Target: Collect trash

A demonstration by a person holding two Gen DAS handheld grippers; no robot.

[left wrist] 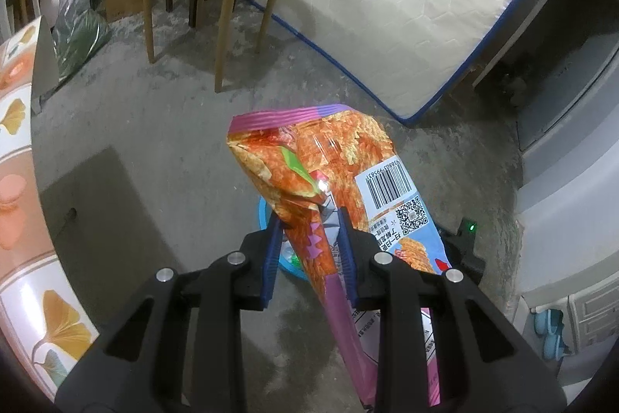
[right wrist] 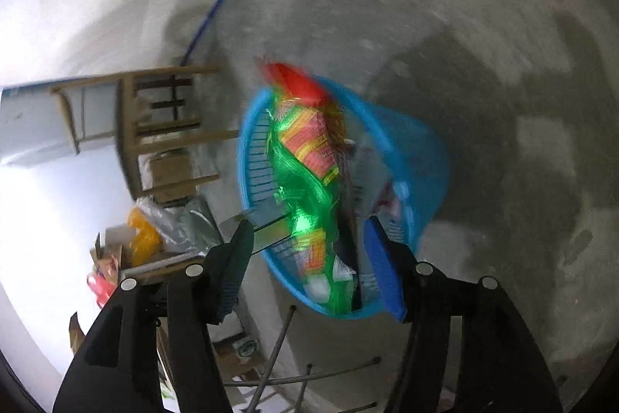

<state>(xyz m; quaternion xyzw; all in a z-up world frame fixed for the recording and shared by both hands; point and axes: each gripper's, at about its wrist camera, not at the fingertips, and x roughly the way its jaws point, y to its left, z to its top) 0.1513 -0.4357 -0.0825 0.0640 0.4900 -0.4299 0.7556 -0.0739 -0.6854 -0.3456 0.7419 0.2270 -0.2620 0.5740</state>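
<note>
- The left gripper (left wrist: 309,215) has its blue-padded fingers (left wrist: 272,250) clamped on a crumpled orange-and-pink foil snack bag (left wrist: 329,161), held above the grey concrete floor (left wrist: 154,126).
- The right gripper (right wrist: 307,246) has its fingers spread wide and empty over a round blue plastic basket (right wrist: 421,157) holding a green wrapper (right wrist: 305,188).

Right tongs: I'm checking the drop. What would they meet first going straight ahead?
Probably the green plastic wrapper lying in the blue plastic basket; the open right tongs point into it, though blur hides depth.
</note>
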